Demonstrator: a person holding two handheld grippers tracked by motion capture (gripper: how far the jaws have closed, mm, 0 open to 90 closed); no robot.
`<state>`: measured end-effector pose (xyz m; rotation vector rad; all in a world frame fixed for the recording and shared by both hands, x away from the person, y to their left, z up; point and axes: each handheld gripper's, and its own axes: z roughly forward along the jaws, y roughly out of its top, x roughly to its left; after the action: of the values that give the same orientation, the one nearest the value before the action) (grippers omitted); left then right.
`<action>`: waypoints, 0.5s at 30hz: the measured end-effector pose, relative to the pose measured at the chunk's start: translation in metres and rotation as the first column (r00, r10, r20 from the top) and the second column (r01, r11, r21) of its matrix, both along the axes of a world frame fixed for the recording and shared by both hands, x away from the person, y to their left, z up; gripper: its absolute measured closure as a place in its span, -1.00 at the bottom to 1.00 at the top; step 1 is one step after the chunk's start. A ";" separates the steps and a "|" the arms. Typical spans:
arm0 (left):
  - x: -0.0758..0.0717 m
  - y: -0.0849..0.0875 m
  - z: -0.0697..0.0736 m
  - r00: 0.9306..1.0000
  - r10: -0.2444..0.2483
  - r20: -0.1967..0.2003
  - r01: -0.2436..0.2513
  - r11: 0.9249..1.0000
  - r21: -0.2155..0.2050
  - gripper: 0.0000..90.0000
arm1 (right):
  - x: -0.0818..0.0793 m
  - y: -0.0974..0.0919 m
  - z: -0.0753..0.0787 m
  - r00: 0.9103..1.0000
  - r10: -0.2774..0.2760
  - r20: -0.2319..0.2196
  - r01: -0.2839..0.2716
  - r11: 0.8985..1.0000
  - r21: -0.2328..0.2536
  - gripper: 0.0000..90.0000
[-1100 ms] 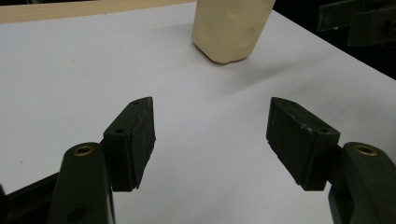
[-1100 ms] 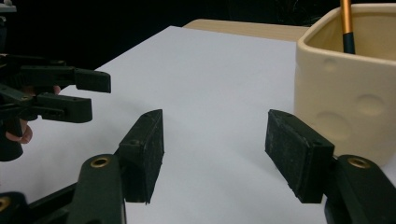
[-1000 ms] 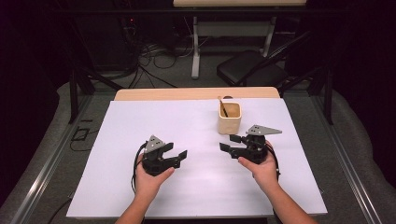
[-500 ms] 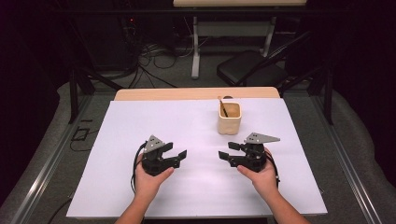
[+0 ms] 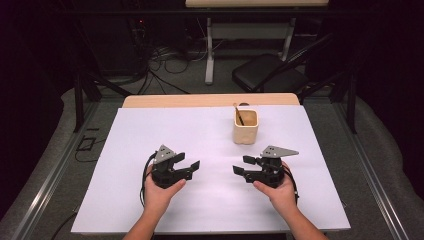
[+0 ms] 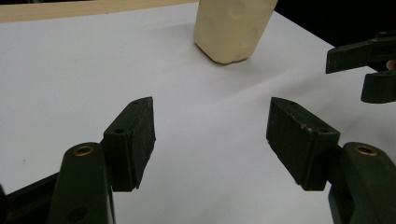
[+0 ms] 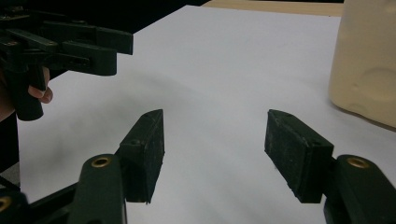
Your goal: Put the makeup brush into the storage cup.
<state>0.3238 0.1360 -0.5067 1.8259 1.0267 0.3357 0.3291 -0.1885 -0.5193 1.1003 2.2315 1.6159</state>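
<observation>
Cream plastic cup stands upright on the white sheet, at about one o'clock from the table's centre in the high view. A thin brown stick leans inside it, tip resting at the rim's ten o'clock side. Beyond the sheet, a strip of wooden tabletop shows at twelve.

Risks, judged from this layout:
- Cup looks light and narrow-based. A jaw arriving from the side could nudge it off balance and tip it, spilling the stick.
- Stick juts above the rim. A gripper coming in from above might catch it first and lever the cup over.
- Both grippers face each other across the near middle of the sheet. If both go for the cup at once, jaws could clash.
- Cup wall may flex under a hard squeeze; a pinch high on the rim could let it slip.

Tools:
- Left gripper, at about seven o'clock from the cup, jaws spread wide, nothing between them. The left gripper view has bare sheet in the gap and the cup ahead, well apart.
- Right gripper, at six o'clock from the cup and nearer to it, jaws likewise wide and empty. The right gripper view puts the cup off at two o'clock, not touched.
- Neither gripper holds or contacts anything; both hover just over the sheet.
</observation>
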 end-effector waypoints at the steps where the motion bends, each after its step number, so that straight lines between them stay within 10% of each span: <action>1: 0.000 0.000 0.000 1.000 0.000 0.000 0.000 1.000 0.000 -0.28 | 0.000 0.000 0.000 1.000 0.000 -0.002 0.000 1.000 0.000 -0.17; 15: -0.001 0.003 0.001 1.000 0.011 0.001 -0.011 1.000 -0.005 -0.28 | -0.007 0.003 -0.004 0.999 0.031 0.013 -0.031 0.999 -0.019 -0.16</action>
<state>0.3230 0.1386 -0.5054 1.8161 1.0364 0.3404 0.3220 -0.1853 -0.5232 1.0528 2.2614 1.6063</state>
